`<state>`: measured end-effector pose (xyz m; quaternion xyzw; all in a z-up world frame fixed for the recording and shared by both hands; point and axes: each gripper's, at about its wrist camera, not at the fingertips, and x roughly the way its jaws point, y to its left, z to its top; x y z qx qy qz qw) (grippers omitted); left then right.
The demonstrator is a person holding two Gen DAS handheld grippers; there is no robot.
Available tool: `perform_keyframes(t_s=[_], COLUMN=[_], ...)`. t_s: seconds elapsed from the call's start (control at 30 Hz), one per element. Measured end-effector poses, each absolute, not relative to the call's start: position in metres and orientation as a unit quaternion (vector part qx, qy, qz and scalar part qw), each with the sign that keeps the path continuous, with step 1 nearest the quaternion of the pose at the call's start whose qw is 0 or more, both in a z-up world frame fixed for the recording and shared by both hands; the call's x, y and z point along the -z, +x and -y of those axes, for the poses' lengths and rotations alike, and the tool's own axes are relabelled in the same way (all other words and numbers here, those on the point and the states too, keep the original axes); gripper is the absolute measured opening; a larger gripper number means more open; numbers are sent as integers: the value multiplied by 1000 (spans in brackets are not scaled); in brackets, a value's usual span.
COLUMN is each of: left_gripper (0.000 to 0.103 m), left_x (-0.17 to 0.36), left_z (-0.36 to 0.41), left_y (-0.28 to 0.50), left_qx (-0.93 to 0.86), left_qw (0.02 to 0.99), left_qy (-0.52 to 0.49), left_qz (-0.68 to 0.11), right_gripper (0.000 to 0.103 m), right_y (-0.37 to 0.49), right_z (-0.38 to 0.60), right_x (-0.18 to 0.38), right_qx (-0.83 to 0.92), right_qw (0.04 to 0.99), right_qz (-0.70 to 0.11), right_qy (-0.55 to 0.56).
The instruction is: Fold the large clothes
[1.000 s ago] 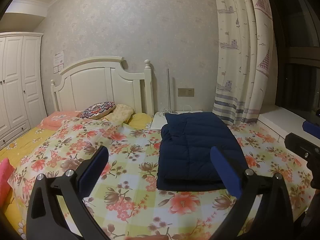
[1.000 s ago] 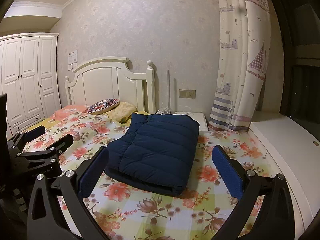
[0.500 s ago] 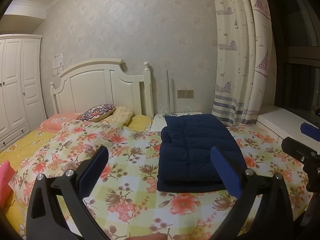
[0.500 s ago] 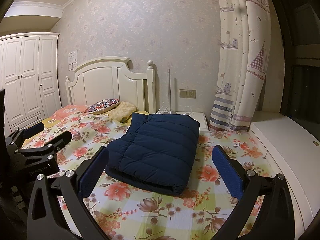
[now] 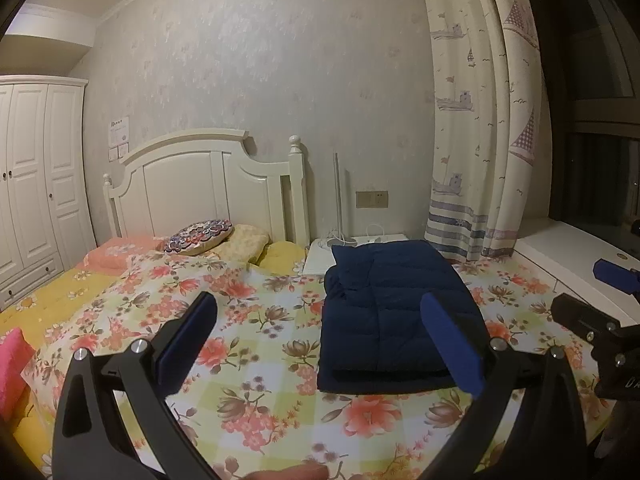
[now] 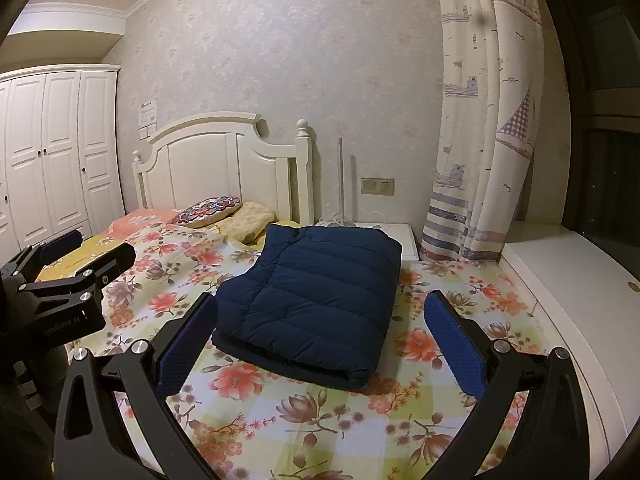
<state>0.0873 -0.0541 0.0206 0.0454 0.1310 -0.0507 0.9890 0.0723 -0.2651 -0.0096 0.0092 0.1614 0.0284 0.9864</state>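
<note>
A navy quilted down jacket (image 5: 384, 312) lies folded into a flat rectangle on the floral bedspread (image 5: 248, 344); it also shows in the right wrist view (image 6: 316, 300). My left gripper (image 5: 320, 332) is open and empty, held above the bed in front of the jacket. My right gripper (image 6: 320, 336) is open and empty, held above the jacket's near edge. The right gripper also shows at the right edge of the left wrist view (image 5: 600, 312). The left gripper shows at the left of the right wrist view (image 6: 68, 276).
A white headboard (image 5: 208, 196) and pillows (image 5: 200, 236) stand at the back. A white nightstand (image 5: 360, 244) sits beside the bed. A sailboat curtain (image 5: 480, 120) hangs right, above a white window ledge (image 6: 560, 280). A white wardrobe (image 5: 36, 184) stands left. A pink item (image 5: 12, 368) lies at the bed's left edge.
Both grippers have drawn back and tilted up a little, so the jacket sits lower in view. The jacket has not moved. Both grippers stay open.
</note>
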Motion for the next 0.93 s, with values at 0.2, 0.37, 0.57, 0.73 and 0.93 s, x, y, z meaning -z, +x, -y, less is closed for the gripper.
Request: perform_keyframes(t_s=[0.2,0.37,0.57,0.73,0.93], left_gripper=[101,101,101,101,101], left_x=[-22,-21,-13,10,41], left_z=[55,56,58,49,-37], left_y=[86,87,94,125,204], left_qx=[53,55,65,75,36], left_qw=[989,988,986,977,956], left_qy=[46,48,45,42,10], left_qz=[-131,-133,-146,-194,-292], right_gripper=[99,99,99,99,99], right_y=[71,72,80,93,99], right_z=[263,263,263,266,349], right_x=[13,14,23,39,31], right_qx=[-31,-31,-33,-29,93], right_qw=[986,986,983,979,975], right_qz=[-164,-166,-178,-201,-204], right_qy=[7,7,8,10,-6])
